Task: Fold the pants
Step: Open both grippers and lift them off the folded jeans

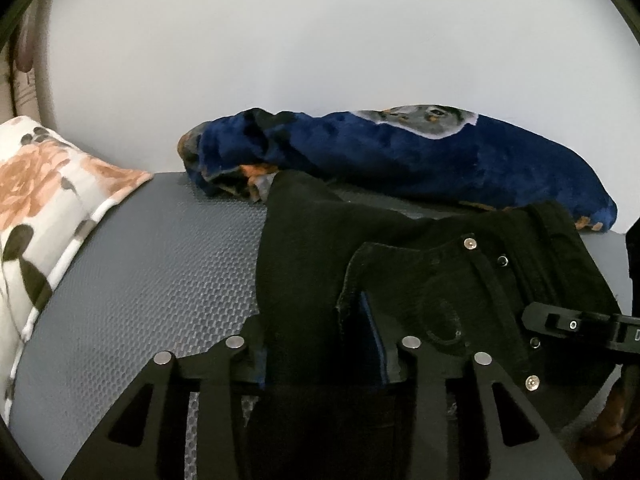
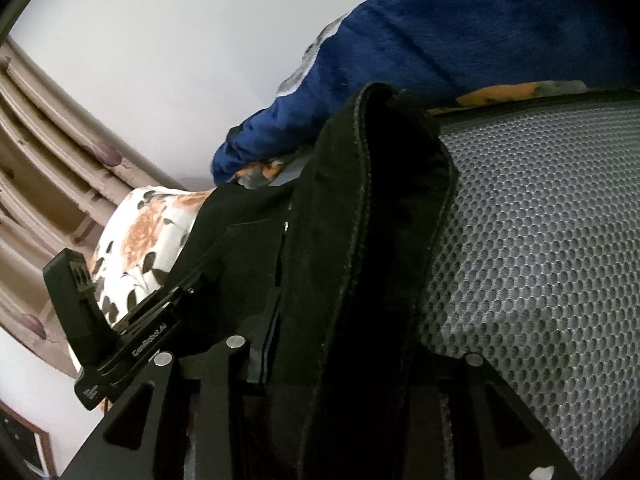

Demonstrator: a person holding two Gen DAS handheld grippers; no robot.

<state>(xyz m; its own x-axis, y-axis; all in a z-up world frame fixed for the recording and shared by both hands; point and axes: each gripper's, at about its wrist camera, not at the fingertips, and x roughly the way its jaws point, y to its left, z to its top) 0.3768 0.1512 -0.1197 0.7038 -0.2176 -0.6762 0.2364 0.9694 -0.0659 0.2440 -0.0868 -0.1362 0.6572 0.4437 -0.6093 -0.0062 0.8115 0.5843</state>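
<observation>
In front of the blue blanket [image 1: 420, 160], both grippers [image 1: 320, 356] [image 2: 352, 356] clasp black pants [image 1: 400, 264], partly folded, unfinished.

Pants [image 1: 312, 248]: one pair, black, bunched on the bed.
Grippers: two, the left gripper [image 1: 320, 344] and the right gripper [image 2: 340, 344].
Blankets: one, a blue blanket [image 1: 420, 160] against the wall.
Pillows: one, a flowered pillow [image 1: 44, 200].
Mattresses: one, a grey mesh mattress [image 1: 160, 272].
Metal studs on the pants [image 1: 470, 243]: four seem to show in the left wrist view, though the dark cloth may hide more.
Curtains: one, a beige curtain [image 2: 48, 152] at the left of the right wrist view.
</observation>
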